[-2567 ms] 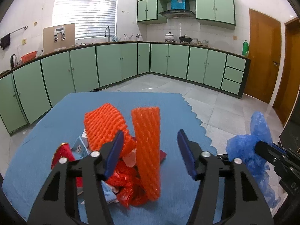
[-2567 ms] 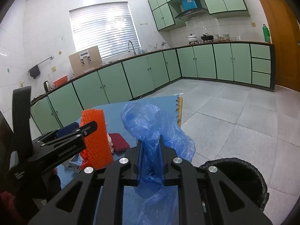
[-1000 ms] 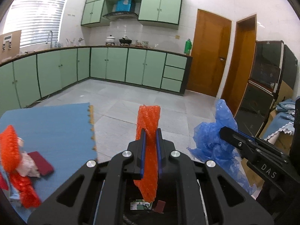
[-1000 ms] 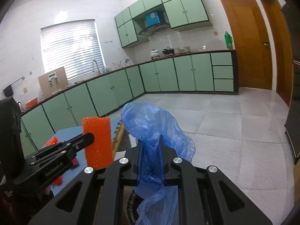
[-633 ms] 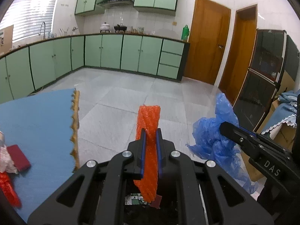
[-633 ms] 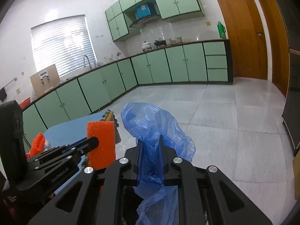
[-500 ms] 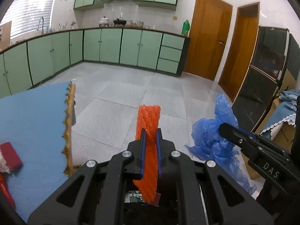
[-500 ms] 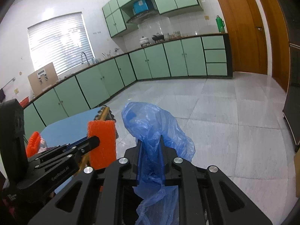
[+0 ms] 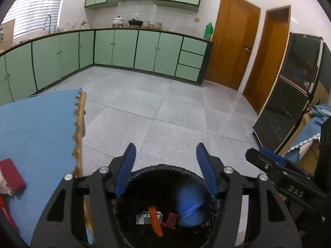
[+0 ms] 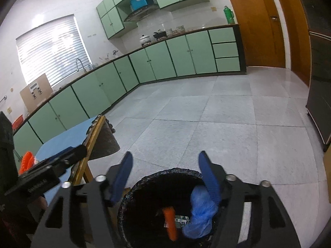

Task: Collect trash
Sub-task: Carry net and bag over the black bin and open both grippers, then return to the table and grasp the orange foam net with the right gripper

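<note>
Hanging over the bin (image 9: 163, 170), both tongs are spread wide with nothing in them. The left tongs (image 9: 165, 165) and the right tongs (image 10: 165, 171) have just been opening. The orange net (image 9: 155, 220) lies down inside the bin, below the left tongs. The blue bag (image 9: 189, 208) lies in the bin too, next to the net and below the right tongs. A blue worktop (image 9: 37, 128) stands just beside the bin, with a red pad (image 9: 11, 174) on it.
</note>
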`<state>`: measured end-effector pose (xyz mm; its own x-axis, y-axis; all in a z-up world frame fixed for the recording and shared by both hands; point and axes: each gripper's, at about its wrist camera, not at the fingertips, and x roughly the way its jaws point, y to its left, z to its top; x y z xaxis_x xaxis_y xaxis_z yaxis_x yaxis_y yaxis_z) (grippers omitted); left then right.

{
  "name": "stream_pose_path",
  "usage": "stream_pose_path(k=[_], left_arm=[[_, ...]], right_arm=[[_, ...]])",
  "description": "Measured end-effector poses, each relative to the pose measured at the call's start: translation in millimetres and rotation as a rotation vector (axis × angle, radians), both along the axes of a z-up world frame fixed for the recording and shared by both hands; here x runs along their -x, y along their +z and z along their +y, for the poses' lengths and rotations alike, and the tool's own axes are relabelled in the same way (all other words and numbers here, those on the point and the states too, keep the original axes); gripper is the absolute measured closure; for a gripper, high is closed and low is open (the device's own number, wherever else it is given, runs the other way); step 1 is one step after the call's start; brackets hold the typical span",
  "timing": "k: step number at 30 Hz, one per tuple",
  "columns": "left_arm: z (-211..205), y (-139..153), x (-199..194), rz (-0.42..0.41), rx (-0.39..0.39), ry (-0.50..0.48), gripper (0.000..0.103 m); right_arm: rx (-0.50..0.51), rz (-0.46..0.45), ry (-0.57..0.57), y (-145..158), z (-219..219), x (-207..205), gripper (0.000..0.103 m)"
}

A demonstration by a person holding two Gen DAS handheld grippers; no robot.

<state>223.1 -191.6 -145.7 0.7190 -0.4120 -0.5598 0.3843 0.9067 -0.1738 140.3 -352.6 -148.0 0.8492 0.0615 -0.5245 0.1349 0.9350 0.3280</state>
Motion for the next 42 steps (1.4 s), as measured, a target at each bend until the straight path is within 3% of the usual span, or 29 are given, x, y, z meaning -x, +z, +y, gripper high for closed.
stream_pose_path(k=[3, 6, 10, 20, 33, 42], left_arm=[[13.6, 15.2, 9.6, -0.037, -0.005, 0.026, 0.033], [28.3, 30.2, 23.3, -0.078, -0.02, 0.046, 0.028], [52.1, 46.7, 43.1, -0.106, -0.021, 0.082, 0.021], [146.7, 65.3, 88.5, -0.119, -0.052, 0.254, 0.019], [255.4, 85.3, 114.3, -0.15, -0.112, 0.499, 0.019], [304.7, 79.7, 110.2, -0.141, -0.134, 0.616, 0.019]], right_arm=[[0.02, -0.017, -0.03, 10.7, 4.1, 9.0, 0.012], [0.046, -0.049, -0.047, 24.9, 13.7, 20.2, 0.006], [0.084, -0.093, -0.03, 45.4, 38.0, 33.6, 0.006], [0.111, -0.159, 0.118, 72.4, 116.0, 41.8, 0.006], [0.106, -0.214, 0.284, 71.3, 228.0, 22.1, 0.006], [0.095, -0.212, 0.379, 57.3, 295.5, -1.7, 0.01]])
